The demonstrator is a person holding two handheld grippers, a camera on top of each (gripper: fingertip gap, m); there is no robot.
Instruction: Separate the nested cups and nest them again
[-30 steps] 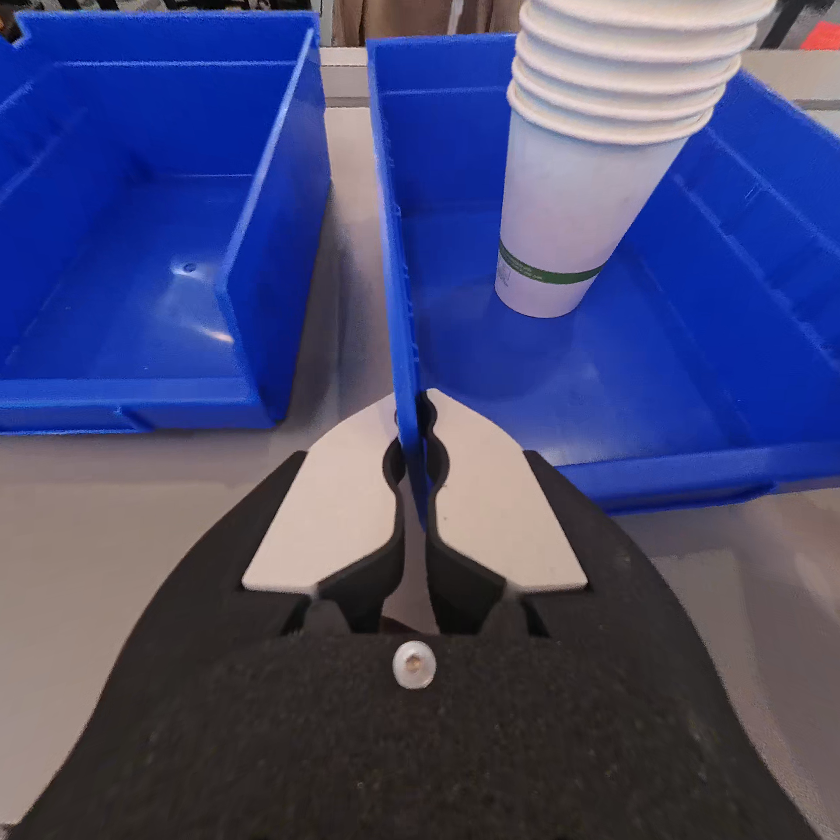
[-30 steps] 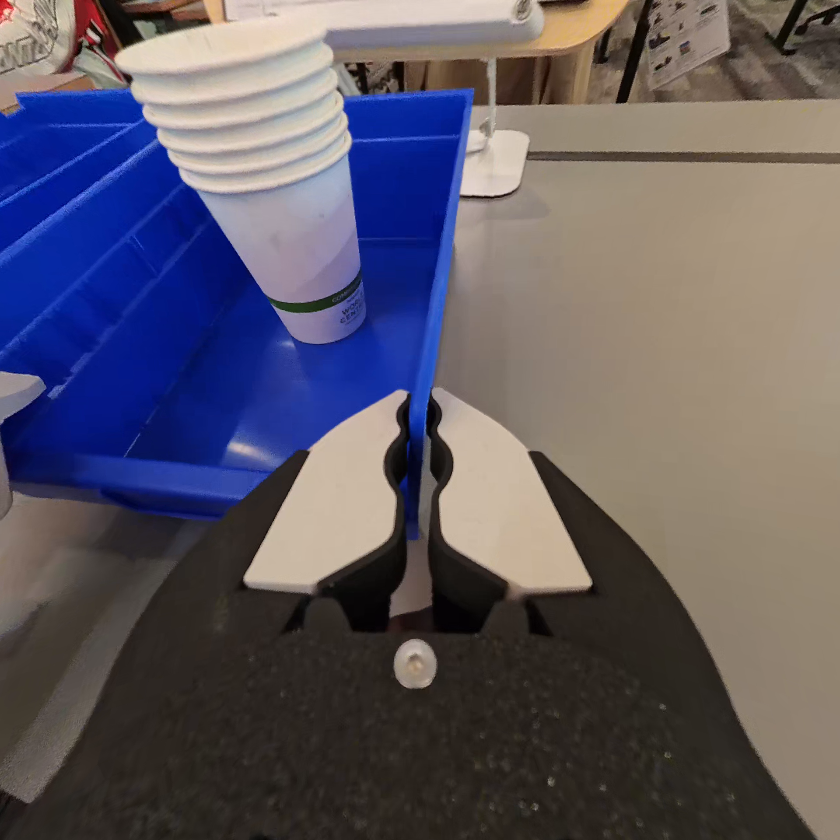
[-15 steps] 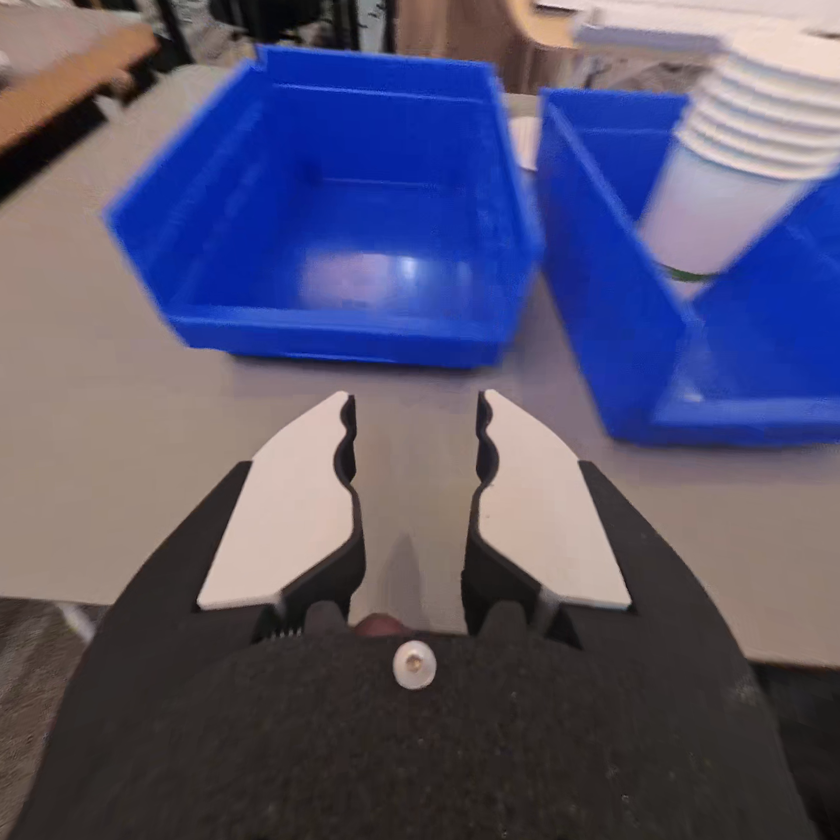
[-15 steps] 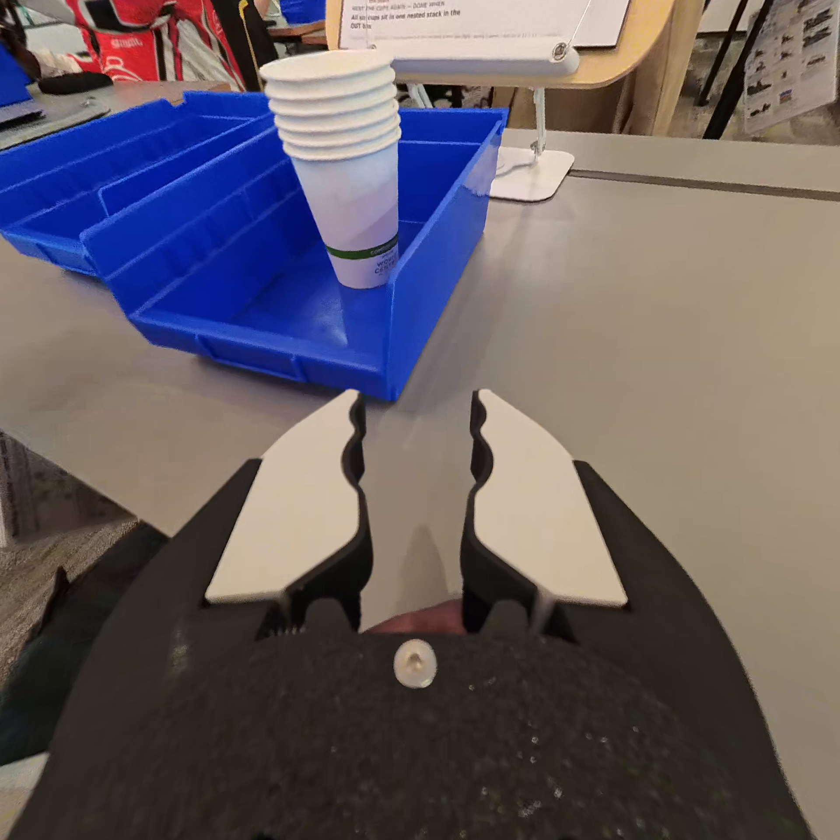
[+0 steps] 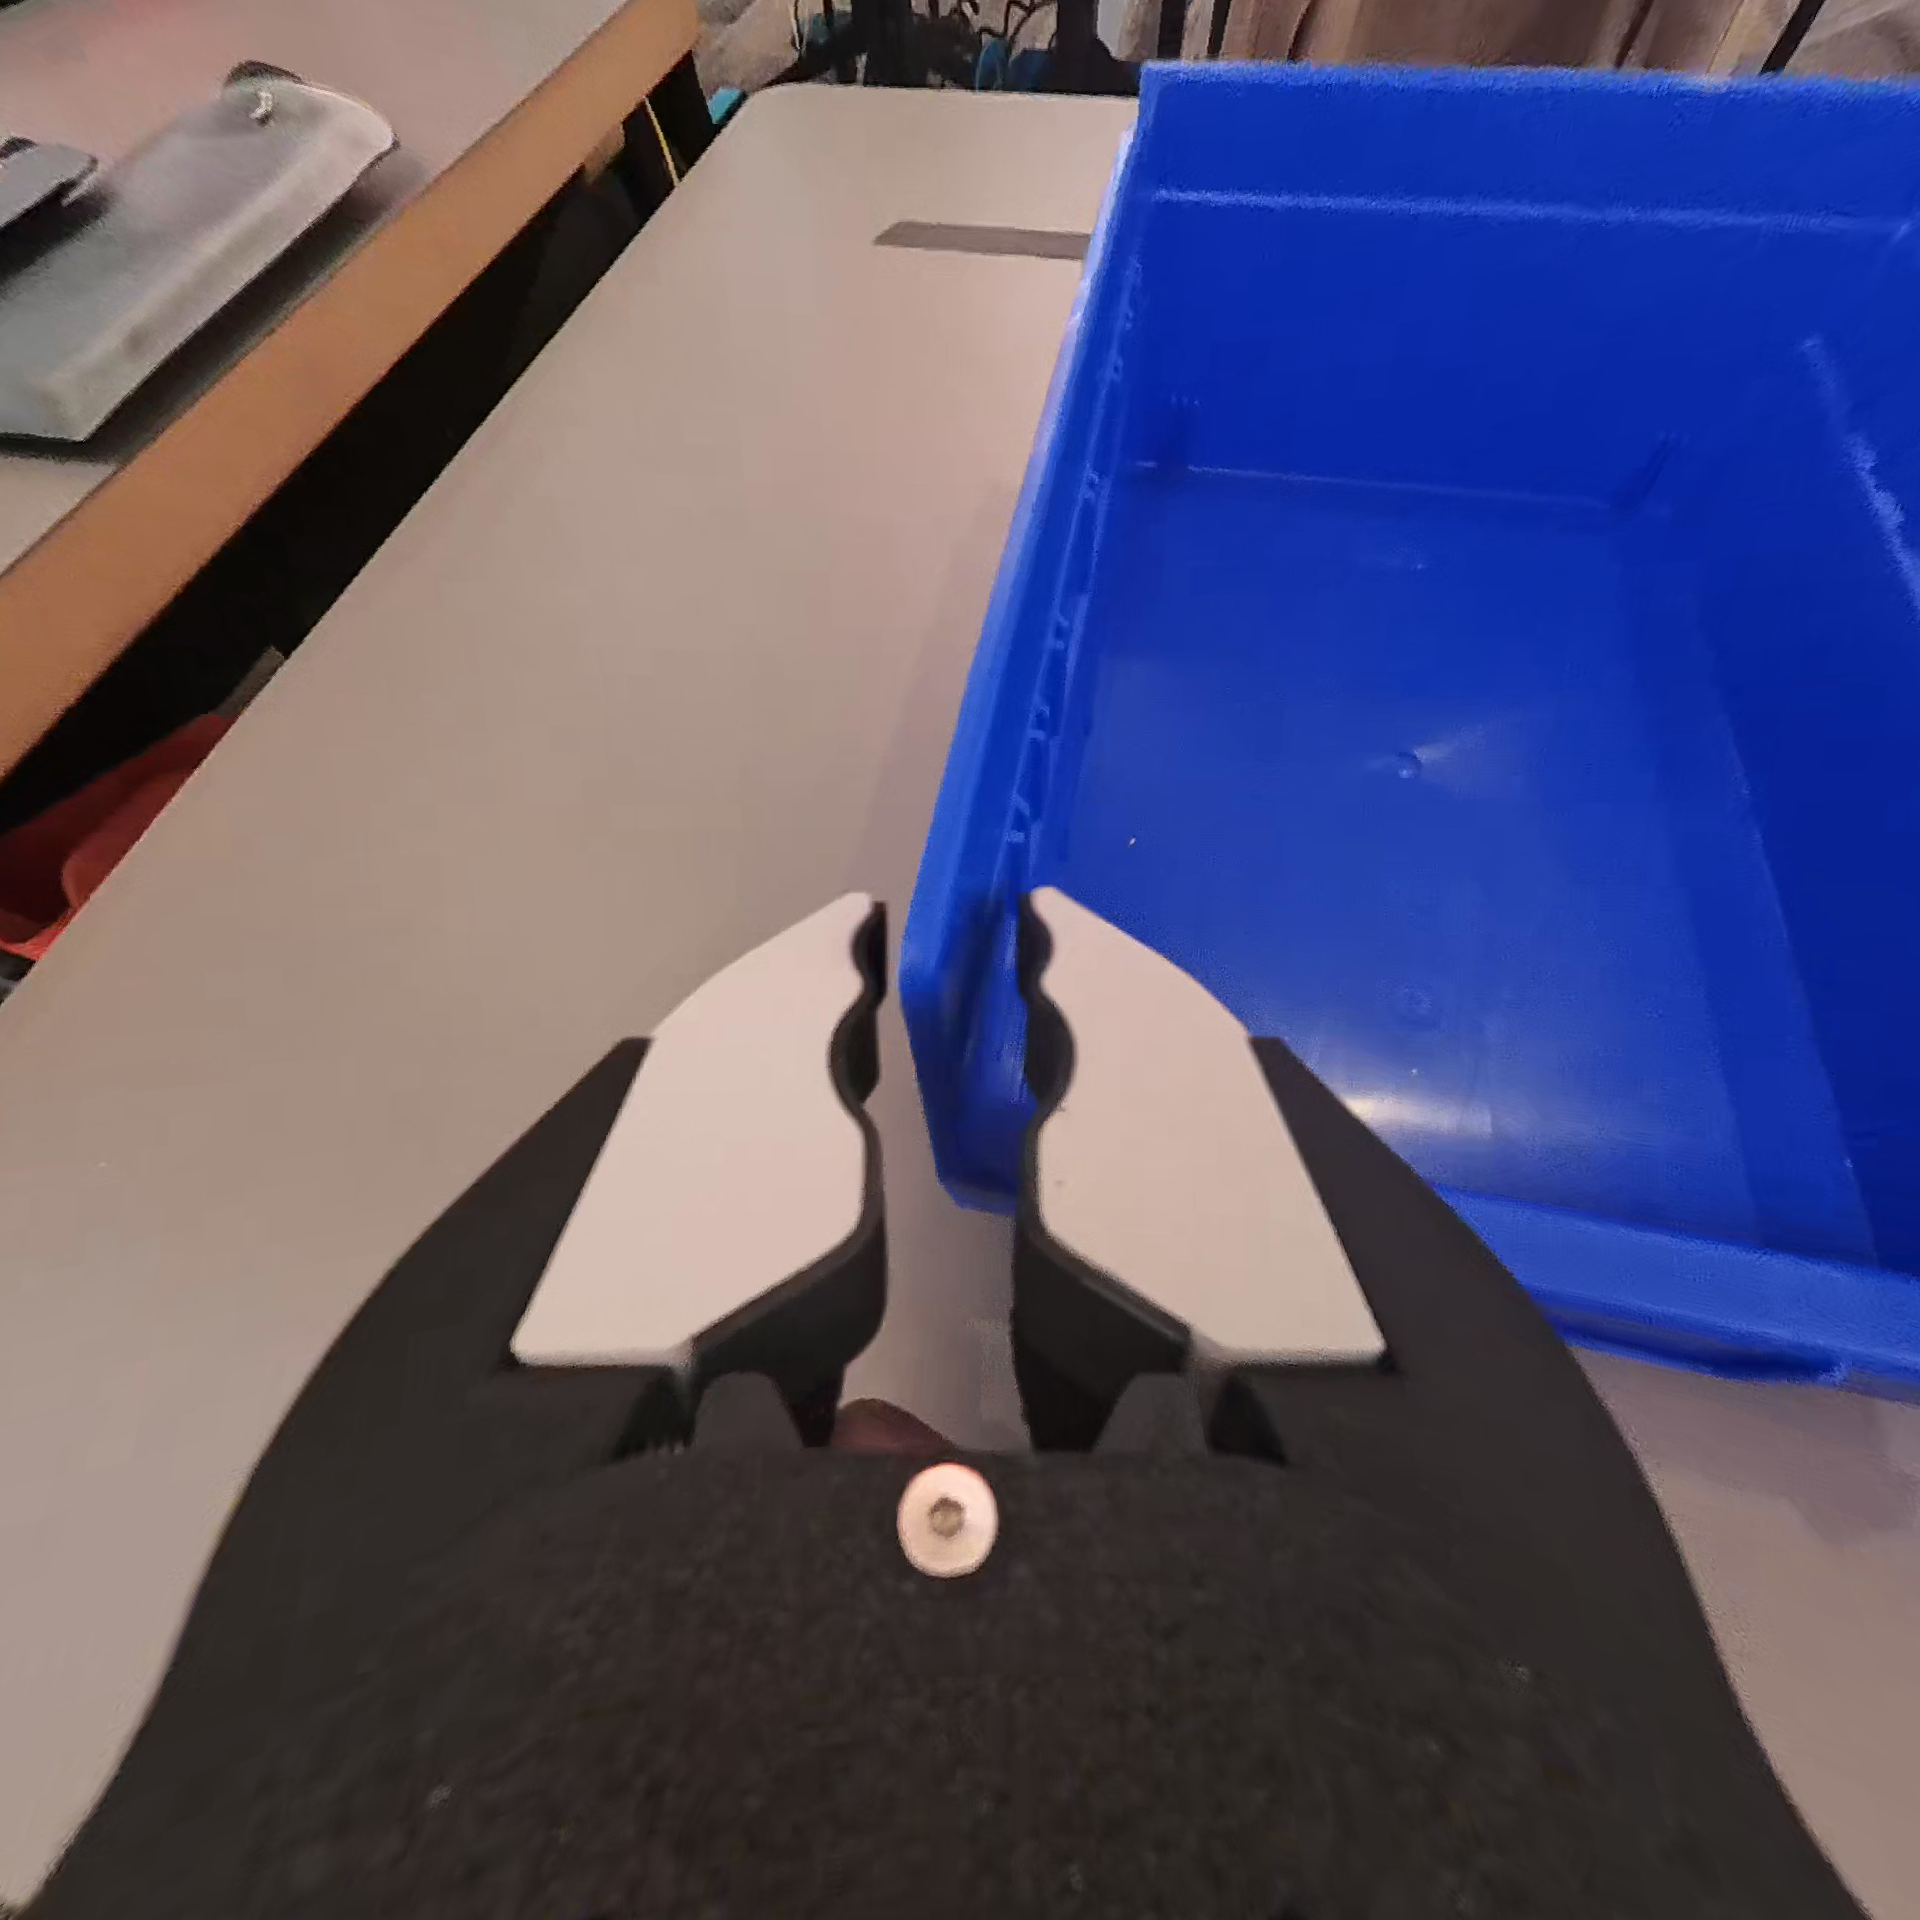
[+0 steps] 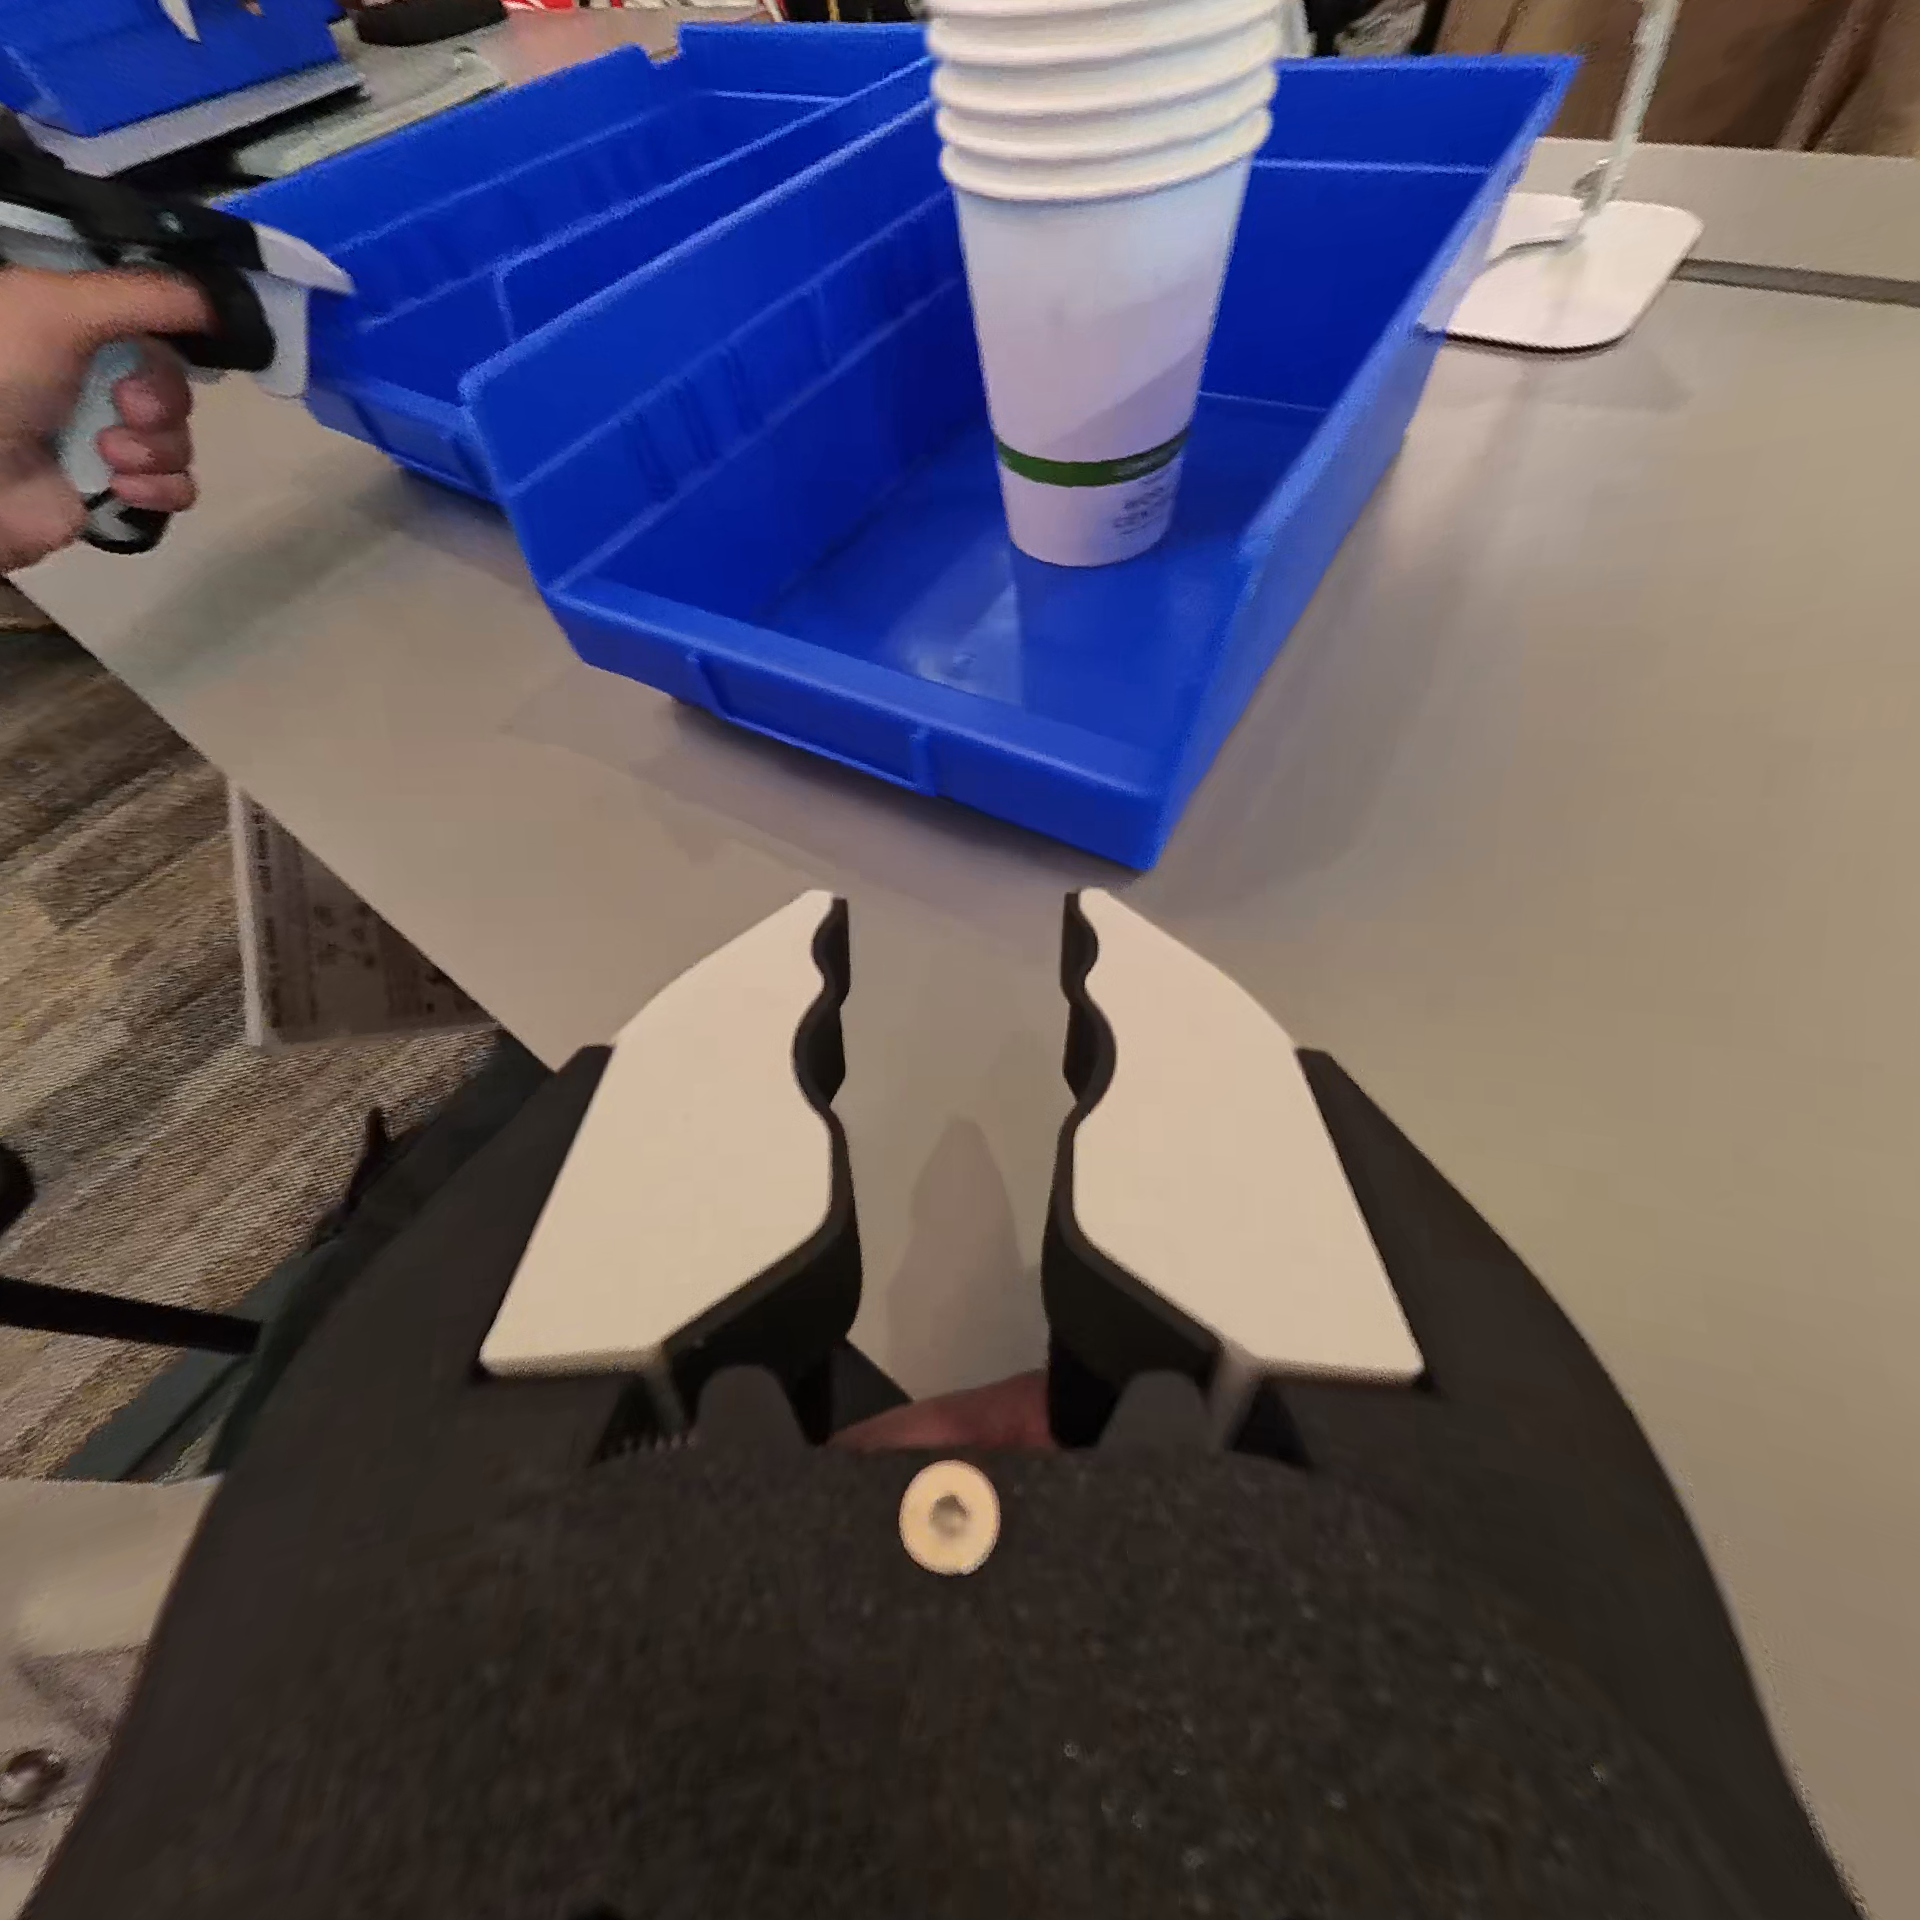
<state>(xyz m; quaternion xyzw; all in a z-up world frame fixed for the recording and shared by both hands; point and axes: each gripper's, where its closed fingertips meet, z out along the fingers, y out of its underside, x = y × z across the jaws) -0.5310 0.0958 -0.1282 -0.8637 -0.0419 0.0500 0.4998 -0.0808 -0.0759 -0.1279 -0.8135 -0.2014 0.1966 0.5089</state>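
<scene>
Both tools hover over grey table (image 6: 1558,831) holding 2 blue bins (image 6: 1039,748).

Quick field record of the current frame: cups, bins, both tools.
cups: nested white stack, upright in the right-hand blue bin
other bin: blue, nothing in the part visible, beside it
left tool: open, fingers straddling the near left corner of that bin's wall, not clamped
right tool: open, holding nothing, over the grey table, short of the cup bin
</scene>
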